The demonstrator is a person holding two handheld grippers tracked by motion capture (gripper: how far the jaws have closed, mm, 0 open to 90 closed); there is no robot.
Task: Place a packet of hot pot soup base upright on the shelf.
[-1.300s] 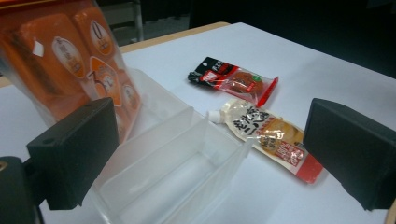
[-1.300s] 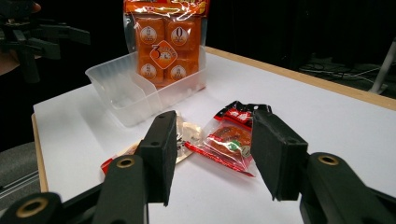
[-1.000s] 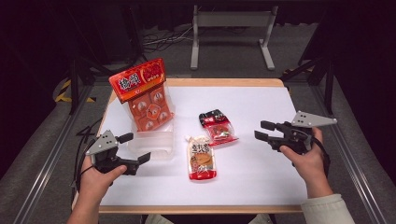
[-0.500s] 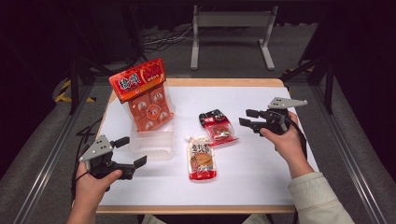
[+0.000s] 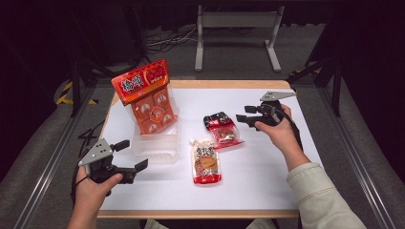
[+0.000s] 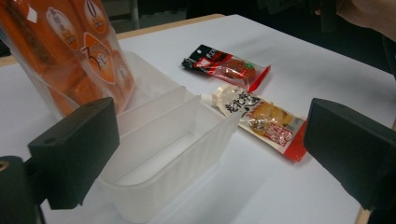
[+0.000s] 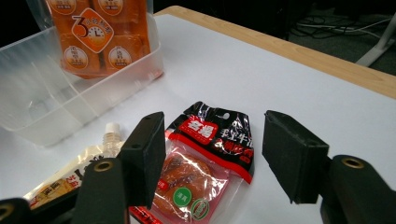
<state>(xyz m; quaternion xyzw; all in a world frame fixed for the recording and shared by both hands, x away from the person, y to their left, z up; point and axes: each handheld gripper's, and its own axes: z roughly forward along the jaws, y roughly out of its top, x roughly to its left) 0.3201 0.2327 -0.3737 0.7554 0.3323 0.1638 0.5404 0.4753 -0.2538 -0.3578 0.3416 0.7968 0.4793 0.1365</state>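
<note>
A tall orange bag [image 5: 145, 98] stands in the far compartment of a clear divided container [image 5: 155, 148]. To the right of it a red-and-black snack packet [image 5: 221, 130] and a spouted pouch [image 5: 206, 162] lie flat on the white table. My right gripper [image 5: 243, 113] hovers just right of the packet; its jaws have just been opening and grip nothing. In the right gripper view the packet [image 7: 210, 140] lies on the table below the open right gripper [image 7: 219, 149]. My left gripper [image 5: 134, 153] stands open at the container's near left corner, and the left gripper view faces the container [image 6: 163, 154].
The white table top [image 5: 267, 176] has a wooden edge. A metal stand [image 5: 239, 28] and cables lie on the dark floor beyond the far edge. The pouch [image 6: 261, 119] and packet [image 6: 229, 67] lie right of the container in the left gripper view.
My right gripper has moved left and farther across the table, up to the red-and-black packet, and its jaws stand wider. The left gripper has hardly moved.
</note>
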